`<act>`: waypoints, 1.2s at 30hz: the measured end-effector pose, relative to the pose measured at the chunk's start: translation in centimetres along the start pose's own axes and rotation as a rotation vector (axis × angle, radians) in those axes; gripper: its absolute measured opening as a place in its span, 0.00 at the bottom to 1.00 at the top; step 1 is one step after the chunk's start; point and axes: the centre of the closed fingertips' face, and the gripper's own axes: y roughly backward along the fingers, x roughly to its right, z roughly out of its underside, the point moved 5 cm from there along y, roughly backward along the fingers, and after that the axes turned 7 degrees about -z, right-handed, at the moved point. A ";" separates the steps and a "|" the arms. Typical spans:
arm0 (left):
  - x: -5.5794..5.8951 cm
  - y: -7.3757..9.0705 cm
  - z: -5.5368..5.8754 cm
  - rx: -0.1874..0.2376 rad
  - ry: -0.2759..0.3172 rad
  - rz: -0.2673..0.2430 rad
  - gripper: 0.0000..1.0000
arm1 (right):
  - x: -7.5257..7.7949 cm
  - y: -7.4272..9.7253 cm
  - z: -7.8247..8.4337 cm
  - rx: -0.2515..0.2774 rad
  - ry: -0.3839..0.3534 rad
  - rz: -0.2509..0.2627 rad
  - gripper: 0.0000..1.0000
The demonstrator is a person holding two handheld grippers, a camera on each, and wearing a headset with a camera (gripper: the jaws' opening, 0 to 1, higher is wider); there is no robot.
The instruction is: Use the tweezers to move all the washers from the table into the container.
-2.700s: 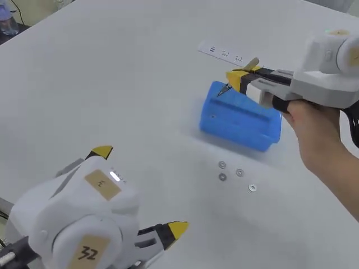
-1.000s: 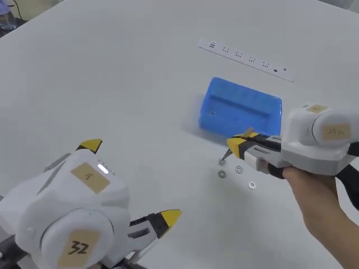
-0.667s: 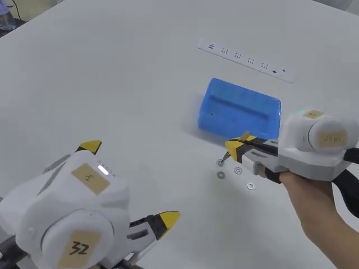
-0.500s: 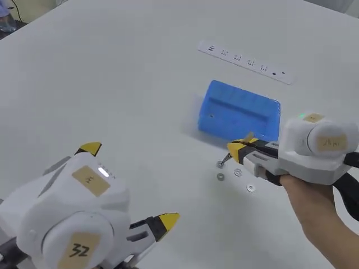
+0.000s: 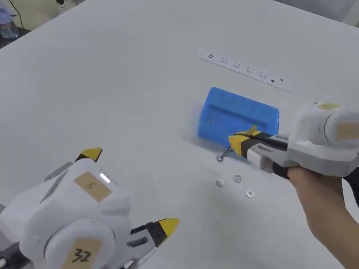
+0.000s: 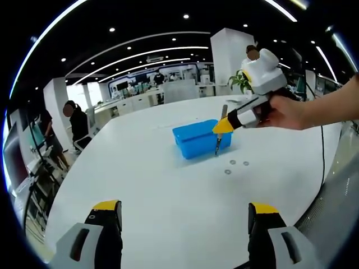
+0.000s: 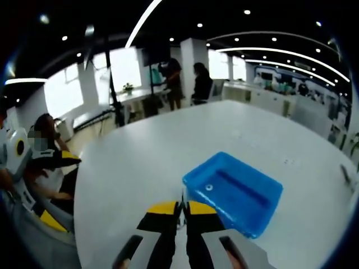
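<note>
The blue container (image 5: 238,119) lies on the white table; in the right gripper view one washer (image 7: 208,187) rests on the container's (image 7: 238,193) floor. My right gripper (image 5: 240,141) is shut on the tweezers (image 5: 226,151), just in front of the container's near wall. A small washer (image 5: 220,158) hangs at the tweezers' tip, above the table. Three more washers (image 5: 237,179) lie on the table just below it. My left gripper (image 5: 129,189) hovers open at the lower left with nothing between its jaws. The left gripper view shows the container (image 6: 201,139) and tweezers (image 6: 218,141) ahead of my open left gripper (image 6: 185,210).
A white power strip (image 5: 247,70) lies beyond the container. The table (image 5: 112,84) is bare to the left and front. People and desks stand far off in the room behind.
The right gripper came down from above the container to the washers, then rose a little with one washer at the tweezers' tip. The left gripper stayed put.
</note>
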 end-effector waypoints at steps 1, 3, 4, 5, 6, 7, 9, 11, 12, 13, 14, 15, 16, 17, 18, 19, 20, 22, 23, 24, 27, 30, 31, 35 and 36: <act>0.0 0.0 0.0 0.000 0.001 0.001 0.95 | 0.1 0.1 -0.6 0.014 0.001 0.000 0.01; 0.0 0.0 0.0 0.000 -0.001 -0.001 0.95 | 0.5 0.2 -1.3 0.032 -0.002 0.003 0.01; 0.0 0.0 0.0 0.000 0.000 -0.001 0.95 | 0.6 0.2 -1.7 0.044 -0.007 0.004 0.01; 0.0 0.0 0.0 0.001 0.001 0.000 0.95 | 1.0 0.2 -2.1 0.058 -0.012 0.004 0.01; 0.0 0.0 0.0 0.000 0.001 0.000 0.95 | 1.3 0.1 -2.3 0.067 -0.013 0.006 0.01; 0.0 0.0 0.0 -0.001 0.000 0.000 0.95 | 1.5 0.1 -2.6 0.073 -0.010 0.011 0.01; 0.0 0.0 0.1 -0.007 -0.003 0.002 0.95 | 1.9 -0.2 -3.1 0.079 -0.003 0.023 0.01; 0.0 -0.1 0.1 -0.007 -0.006 0.000 0.95 | 2.3 -0.6 -3.6 0.085 0.004 0.034 0.01; 0.0 -0.1 0.1 -0.009 -0.006 0.000 0.95 | 2.7 -0.8 -3.8 0.090 0.005 0.042 0.01; 0.0 -0.1 0.1 -0.011 -0.006 0.000 0.95 | 3.0 -1.0 -3.9 0.095 0.007 0.051 0.01; 0.0 -0.1 0.1 -0.010 -0.005 0.000 0.95 | 3.4 -1.3 -4.1 0.099 0.011 0.067 0.01; 0.0 -0.1 0.1 -0.008 -0.004 0.000 0.95 | 3.6 -1.5 -4.1 0.100 0.015 0.077 0.01; 0.0 -0.1 0.1 -0.008 -0.004 0.001 0.95 | 3.9 -1.9 -4.2 0.101 0.016 0.083 0.01; 0.0 -0.1 0.1 -0.009 -0.004 0.003 0.95 | 4.2 -2.2 -4.2 0.100 0.012 0.085 0.01; 0.1 -0.1 0.1 -0.012 -0.006 0.003 0.95 | 4.7 -2.5 -4.1 0.099 0.003 0.092 0.01; 0.1 -0.1 0.2 -0.014 -0.009 0.002 0.94 | 5.0 -2.7 -4.0 0.096 -0.002 0.096 0.02; 0.1 -0.1 0.1 -0.013 -0.011 0.003 0.94 | 5.2 -3.0 -3.8 0.089 -0.006 0.101 0.02; 0.1 -0.1 0.1 -0.013 -0.011 0.004 0.94 | 6.0 -3.8 -3.1 0.060 -0.001 0.122 0.02; 0.1 -0.1 0.2 -0.015 -0.011 0.005 0.94 | 6.0 -4.2 -2.9 0.056 -0.003 0.122 0.02; 0.1 -0.1 0.2 -0.015 -0.010 0.007 0.94 | 6.2 -4.7 -2.7 0.046 -0.004 0.121 0.02; 0.1 -0.1 0.2 -0.017 -0.011 0.005 0.94 | 6.5 -5.4 -2.1 0.021 0.008 0.124 0.02; 0.1 -0.2 0.2 -0.019 -0.011 0.004 0.94 | 6.8 -6.1 -1.9 0.002 0.023 0.123 0.02; 0.1 -0.2 0.2 -0.021 -0.012 0.005 0.94 | 6.7 -6.0 -1.9 -0.009 0.034 0.125 0.02; 0.1 -0.2 0.2 -0.021 -0.013 0.006 0.94 | 7.1 -6.8 -1.3 -0.024 0.039 0.125 0.02; 0.1 -0.2 0.3 -0.022 -0.014 0.007 0.94 | 7.2 -6.8 -1.1 -0.026 0.034 0.131 0.02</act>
